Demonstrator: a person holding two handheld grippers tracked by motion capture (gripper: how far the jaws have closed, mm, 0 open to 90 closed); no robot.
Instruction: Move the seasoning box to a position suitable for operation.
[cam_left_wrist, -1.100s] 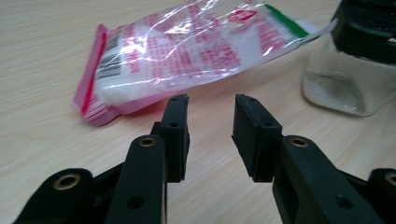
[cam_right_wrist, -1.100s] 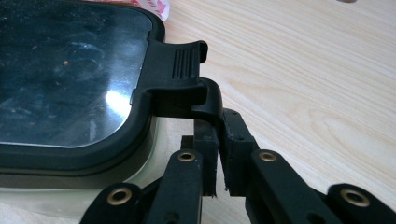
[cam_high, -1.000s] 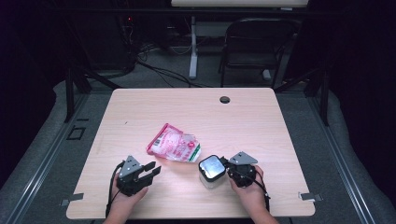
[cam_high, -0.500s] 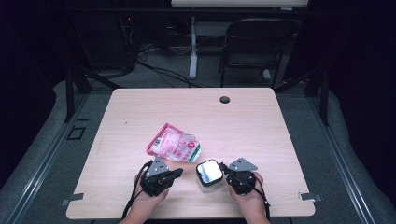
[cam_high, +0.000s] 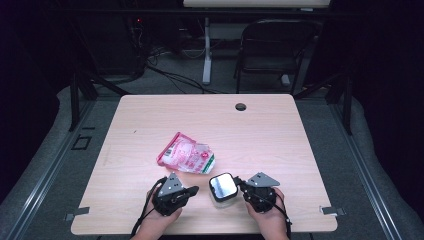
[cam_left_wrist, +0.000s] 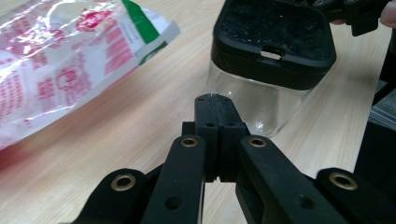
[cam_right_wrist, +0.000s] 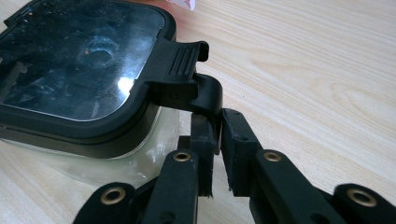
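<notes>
With the right gripper (cam_right_wrist: 215, 140) pinching the container (cam_high: 223, 188) lid's latch tab (cam_right_wrist: 184, 74), the empty, closed left gripper (cam_left_wrist: 217, 109) should brace the clear wall.

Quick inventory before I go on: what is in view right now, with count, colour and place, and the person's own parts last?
Container: 1, clear body with a black lid, near edge of the table, between the two grippers.
Lid latch: 1, black, on the container's lid, its lower tab between the right gripper's jaws.
Snack bag: 1, pink and white with a green end, lying flat just beyond the container.
Table: 1, light wood, with a dark round hole near its far edge.
Chair: 1, dark, behind the table.
Left gripper: 1, black, jaws shut on nothing, pointing at the container.
Right gripper: 1, black, closed on the latch.
Hands: 2, at the table's near edge.
</notes>
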